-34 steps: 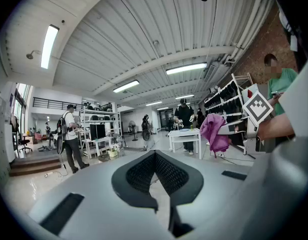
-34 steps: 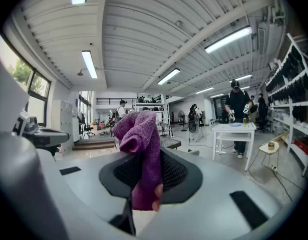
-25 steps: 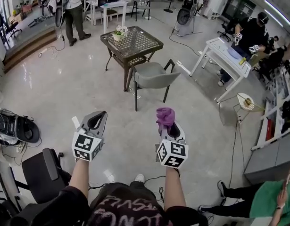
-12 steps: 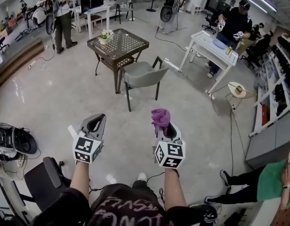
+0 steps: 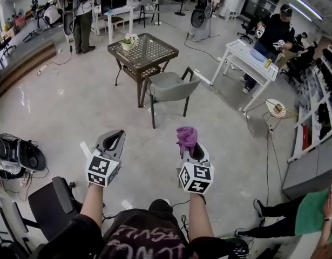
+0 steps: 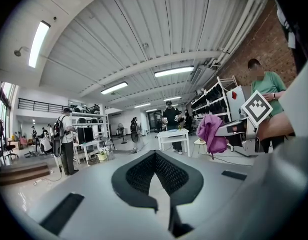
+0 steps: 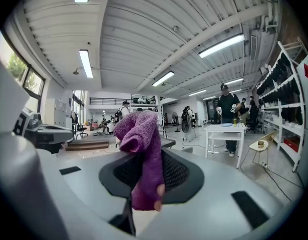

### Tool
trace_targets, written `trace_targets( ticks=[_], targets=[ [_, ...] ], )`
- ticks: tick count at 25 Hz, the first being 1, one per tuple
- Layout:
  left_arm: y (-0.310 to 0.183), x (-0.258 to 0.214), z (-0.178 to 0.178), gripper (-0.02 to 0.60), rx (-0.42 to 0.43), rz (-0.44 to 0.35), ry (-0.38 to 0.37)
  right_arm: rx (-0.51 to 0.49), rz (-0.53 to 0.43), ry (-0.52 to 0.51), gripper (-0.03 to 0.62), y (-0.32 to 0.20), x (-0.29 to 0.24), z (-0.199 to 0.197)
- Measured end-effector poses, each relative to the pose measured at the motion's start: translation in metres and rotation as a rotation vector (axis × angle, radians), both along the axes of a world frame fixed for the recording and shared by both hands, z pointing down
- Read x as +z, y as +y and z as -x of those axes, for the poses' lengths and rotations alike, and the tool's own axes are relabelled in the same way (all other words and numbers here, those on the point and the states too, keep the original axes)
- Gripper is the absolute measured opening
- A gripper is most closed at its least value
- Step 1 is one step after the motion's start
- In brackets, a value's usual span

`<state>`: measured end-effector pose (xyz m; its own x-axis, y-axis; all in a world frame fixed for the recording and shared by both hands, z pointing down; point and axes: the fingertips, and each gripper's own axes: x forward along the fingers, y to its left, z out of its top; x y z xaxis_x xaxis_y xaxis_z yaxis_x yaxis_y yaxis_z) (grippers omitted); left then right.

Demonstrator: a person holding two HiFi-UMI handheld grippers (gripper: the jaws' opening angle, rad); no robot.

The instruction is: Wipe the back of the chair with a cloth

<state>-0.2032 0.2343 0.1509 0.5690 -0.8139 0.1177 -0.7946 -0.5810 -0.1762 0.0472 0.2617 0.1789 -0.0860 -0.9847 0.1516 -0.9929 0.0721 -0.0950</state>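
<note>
A grey chair (image 5: 170,86) with a black frame stands on the floor ahead, pushed up to a dark square table (image 5: 143,50). It is well beyond both grippers. My right gripper (image 5: 190,146) is held at waist height and is shut on a bunched purple cloth (image 5: 186,136). In the right gripper view the cloth (image 7: 141,149) sticks up out of the gripper (image 7: 143,171) and hangs over its front. My left gripper (image 5: 110,143) is level with it to the left, shut with nothing in it (image 6: 155,159). From the left gripper view the cloth (image 6: 210,131) shows off to the right.
A potted plant (image 5: 127,41) sits on the table. To the right are a white desk (image 5: 251,58) with a person (image 5: 273,31) at it and a small stool (image 5: 278,111). A black office chair (image 5: 49,201) and gear with cables (image 5: 17,152) are at my left; a seated person (image 5: 309,217) is at lower right.
Both grippers keep their pose and the cloth stays gripped. The head view has swung a little; the chair and table stay ahead at about the same distance.
</note>
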Motion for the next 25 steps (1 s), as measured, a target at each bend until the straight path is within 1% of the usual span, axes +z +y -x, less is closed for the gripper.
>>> trace_targets(
  ticks=[6,11,16,25],
  targets=[
    [-0.007,-0.004,0.020,0.009,-0.022,0.002,0.013,-0.020,0.009,0.009,0.092,-0.015,0.000,0.017],
    [-0.023,-0.002,0.034,0.009,-0.067,0.005,0.021,-0.050,0.002,0.017,0.092,-0.043,-0.001,0.024],
    [-0.050,0.002,0.029,0.009,-0.085,0.012,0.015,-0.063,0.003,0.012,0.092,-0.076,0.002,0.016],
    [-0.108,0.020,0.002,0.009,-0.082,0.030,0.006,-0.072,0.030,0.013,0.092,-0.130,0.024,-0.006]
  ],
)
